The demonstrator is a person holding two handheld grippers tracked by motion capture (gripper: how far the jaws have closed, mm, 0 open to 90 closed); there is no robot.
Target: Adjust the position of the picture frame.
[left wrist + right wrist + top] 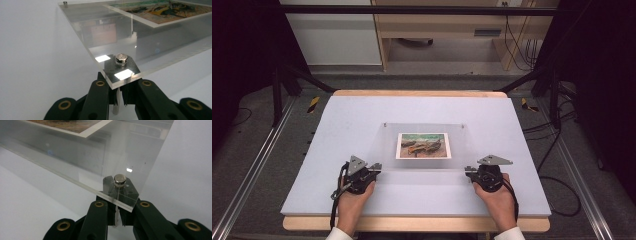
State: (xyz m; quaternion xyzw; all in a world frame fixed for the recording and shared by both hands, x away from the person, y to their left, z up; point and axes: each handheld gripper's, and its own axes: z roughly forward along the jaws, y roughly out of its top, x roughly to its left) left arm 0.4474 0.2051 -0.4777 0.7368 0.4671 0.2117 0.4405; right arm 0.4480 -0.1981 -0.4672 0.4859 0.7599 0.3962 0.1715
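both grippers, left [374, 167] and right [470, 170], pinch acrylic frame [424, 130] corners over pale tabletop [352, 117], dark floor [257, 145] around.

Black jaws closed under clear acrylic frame [150, 47] corner, silver corner stud [121, 59] above, painted picture [160, 10] beyond

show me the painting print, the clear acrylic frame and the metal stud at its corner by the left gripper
painting print [422, 145], high view, middle of the picture
clear acrylic frame [384, 145], high view, bare panel left of the print
metal stud [121, 58], left gripper view, its round top
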